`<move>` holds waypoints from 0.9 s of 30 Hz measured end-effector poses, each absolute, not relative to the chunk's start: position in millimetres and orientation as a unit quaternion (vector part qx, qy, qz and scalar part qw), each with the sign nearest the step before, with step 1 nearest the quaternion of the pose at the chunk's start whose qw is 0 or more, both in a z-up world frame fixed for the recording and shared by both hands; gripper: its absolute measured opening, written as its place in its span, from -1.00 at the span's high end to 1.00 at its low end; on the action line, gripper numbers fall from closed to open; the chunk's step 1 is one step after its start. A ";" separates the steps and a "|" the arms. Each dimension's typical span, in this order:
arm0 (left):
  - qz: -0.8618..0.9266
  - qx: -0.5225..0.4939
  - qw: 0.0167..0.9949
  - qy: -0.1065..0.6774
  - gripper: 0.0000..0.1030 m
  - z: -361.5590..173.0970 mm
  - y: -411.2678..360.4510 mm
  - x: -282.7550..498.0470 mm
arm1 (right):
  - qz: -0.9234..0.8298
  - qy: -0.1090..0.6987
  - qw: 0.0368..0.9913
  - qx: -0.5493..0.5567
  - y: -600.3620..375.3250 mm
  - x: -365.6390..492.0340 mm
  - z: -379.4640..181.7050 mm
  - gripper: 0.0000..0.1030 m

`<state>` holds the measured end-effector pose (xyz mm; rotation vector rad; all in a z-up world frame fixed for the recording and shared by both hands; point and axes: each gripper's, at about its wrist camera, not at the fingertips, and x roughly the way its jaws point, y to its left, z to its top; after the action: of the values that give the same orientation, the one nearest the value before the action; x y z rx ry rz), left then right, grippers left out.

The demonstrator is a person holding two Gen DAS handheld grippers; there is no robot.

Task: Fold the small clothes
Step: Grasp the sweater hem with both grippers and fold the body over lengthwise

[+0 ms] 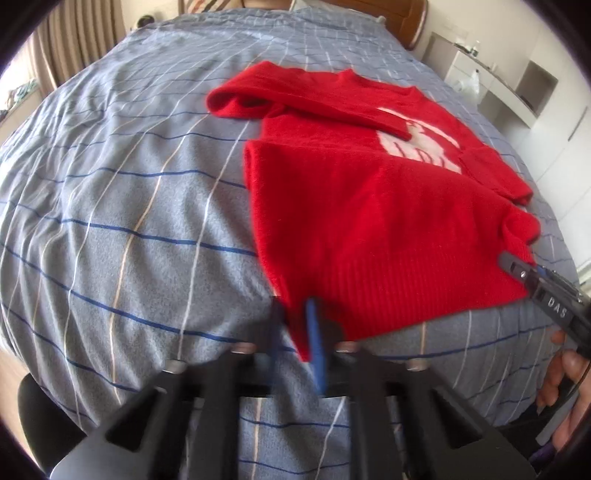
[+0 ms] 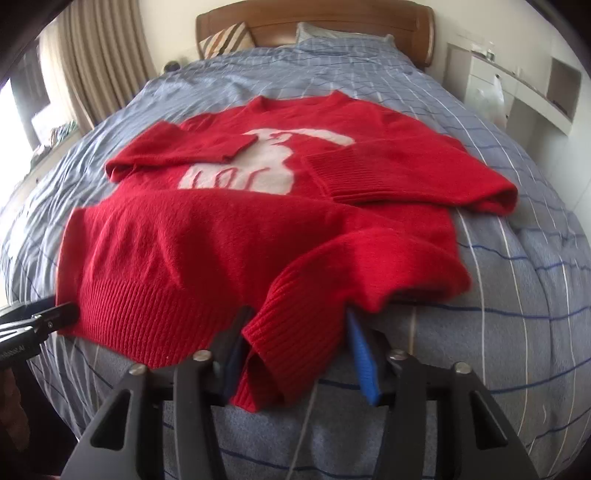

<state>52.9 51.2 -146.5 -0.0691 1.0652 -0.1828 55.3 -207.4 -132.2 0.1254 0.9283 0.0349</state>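
A small red knitted sweater (image 1: 369, 206) with a white animal figure lies front up on the bed; both sleeves are folded in over its chest. It also shows in the right wrist view (image 2: 221, 229). My left gripper (image 1: 295, 314) is shut on the sweater's near left hem corner. My right gripper (image 2: 295, 332) holds the near right hem corner between its blue pads, with a gap still between the jaws and the ribbed hem bunched in it. The right gripper (image 1: 517, 266) shows at the sweater's right hem in the left wrist view, and the left gripper (image 2: 62, 312) shows at the left edge of the right wrist view.
The bed (image 1: 129, 206) has a blue-grey checked cover. A wooden headboard (image 2: 314, 18) and pillows (image 2: 225, 38) are at the far end. White shelves (image 2: 517, 85) stand to the right, curtains (image 2: 103, 62) to the left.
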 end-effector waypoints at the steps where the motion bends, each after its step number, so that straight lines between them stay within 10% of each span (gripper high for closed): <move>1: -0.093 -0.040 0.860 0.501 0.95 -142.5 56.7 51.1 | 0.016 0.444 0.892 0.083 -218.4 44.9 -125.9 0.70; 13: -0.135 -0.075 0.848 0.508 0.96 -148.5 76.2 40.6 | 0.062 0.451 0.858 0.239 -290.9 -3.1 -145.6 0.65; 15: -0.137 -0.073 0.848 0.507 0.96 -147.6 76.3 41.9 | 0.073 0.434 0.865 0.239 -290.2 -4.9 -140.7 0.25; 19: -0.138 -0.074 0.847 0.507 0.96 -151.3 74.6 45.4 | 0.098 0.443 0.865 0.216 -275.3 6.4 -141.3 0.13; 20: -0.137 -0.072 0.848 0.507 0.96 -151.7 74.8 45.9 | 0.103 0.454 0.860 0.209 -271.9 11.0 -146.0 0.20; 21: -0.136 -0.075 0.848 0.506 0.97 -150.7 76.7 45.6 | 0.102 0.465 0.856 0.203 -270.9 13.2 -149.3 0.87; 27: -0.160 -0.091 0.843 0.505 0.99 -114.6 110.8 14.2 | 0.148 0.474 0.828 0.260 -284.9 -26.5 -110.4 0.92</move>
<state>14.2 110.8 -114.6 -0.1927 1.0671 -0.3386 -26.5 -284.9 -110.4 0.5520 1.0070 0.3144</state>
